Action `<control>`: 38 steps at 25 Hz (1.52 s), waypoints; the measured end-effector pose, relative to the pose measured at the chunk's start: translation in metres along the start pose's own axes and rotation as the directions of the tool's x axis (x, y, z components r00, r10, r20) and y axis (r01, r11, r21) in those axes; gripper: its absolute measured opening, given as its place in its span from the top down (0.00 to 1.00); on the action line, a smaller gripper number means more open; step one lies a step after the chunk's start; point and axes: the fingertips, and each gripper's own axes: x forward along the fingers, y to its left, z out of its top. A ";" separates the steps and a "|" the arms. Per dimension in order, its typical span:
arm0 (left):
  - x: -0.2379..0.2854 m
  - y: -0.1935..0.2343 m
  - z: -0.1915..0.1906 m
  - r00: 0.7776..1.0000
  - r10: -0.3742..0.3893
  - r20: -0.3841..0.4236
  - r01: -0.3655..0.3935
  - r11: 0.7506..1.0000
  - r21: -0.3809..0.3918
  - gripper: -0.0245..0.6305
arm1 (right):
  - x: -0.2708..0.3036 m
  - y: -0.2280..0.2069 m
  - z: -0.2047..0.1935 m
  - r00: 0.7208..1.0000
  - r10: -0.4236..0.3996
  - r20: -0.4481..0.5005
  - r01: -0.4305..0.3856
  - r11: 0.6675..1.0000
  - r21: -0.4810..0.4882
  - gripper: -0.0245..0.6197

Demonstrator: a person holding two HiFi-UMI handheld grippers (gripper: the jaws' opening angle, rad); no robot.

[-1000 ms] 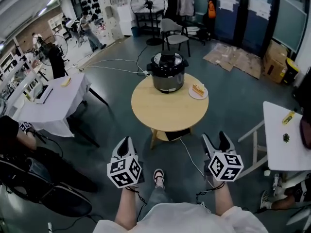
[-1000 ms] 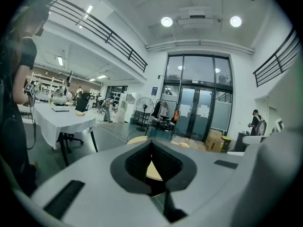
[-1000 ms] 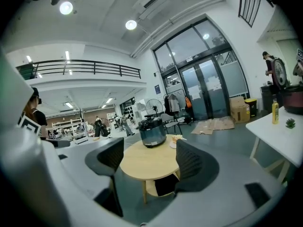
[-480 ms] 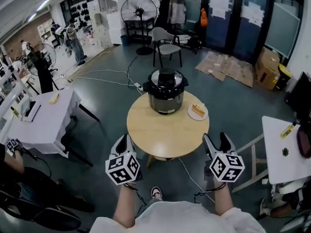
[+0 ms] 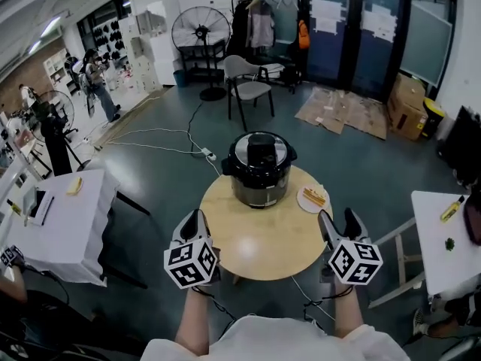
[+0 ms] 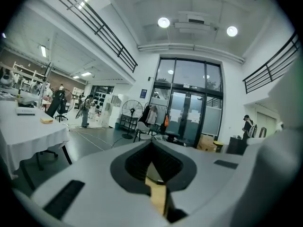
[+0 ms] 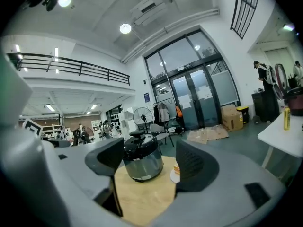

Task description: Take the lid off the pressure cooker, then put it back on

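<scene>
**Tool state.** The left gripper (image 5: 192, 218) has its jaws pressed together with nothing between them. The right gripper (image 5: 338, 222) has its jaws spread and is empty. Both are held level above the near rim of the round light-wood table (image 5: 255, 241), touching nothing.

**Position of the work.** The black-and-steel cylindrical pressure cooker (image 5: 259, 173) stands upright on the far part of the table, at 12 o'clock from the pair of grippers. It lies at about 1 o'clock from the left gripper and 11 o'clock from the right, well apart from both. In the right gripper view it shows in the gap between the spread jaws, slightly toward the left jaw. Its round grey lid with a black top handle (image 5: 260, 153) is seated on the body, so removal has not begun. A small white plate of food (image 5: 312, 198) sits at 4 o'clock from the cooker, just beside it.

**Step in hand: approach.**
1. Carry both grippers forward over the bare table top toward 12 o'clock.
2. Open the left jaws before arrival; closed, they can only push.
3. Steady the body with one gripper and take the lid handle squarely with the other.
4. A lid of this type probably needs a turn to unlock before lifting.
5. Keep the right gripper's path clear of the plate.
</scene>
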 end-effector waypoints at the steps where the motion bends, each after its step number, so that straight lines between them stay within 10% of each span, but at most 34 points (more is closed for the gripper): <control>1: 0.007 0.004 -0.002 1.000 0.000 -0.007 0.000 1.000 0.003 0.98 | 0.006 0.002 -0.003 1.000 0.003 -0.008 -0.003 1.000 -0.005 0.42; 26: 0.078 0.019 -0.035 0.985 0.124 -0.122 -0.129 0.991 -0.032 0.98 | 0.138 -0.031 0.017 0.988 0.111 -0.107 -0.120 0.989 -0.083 0.42; 38: 0.080 0.045 -0.058 0.961 0.228 -0.154 -0.241 0.968 -0.075 0.98 | 0.197 -0.008 0.041 0.934 0.283 -0.218 -0.334 0.907 -0.257 0.40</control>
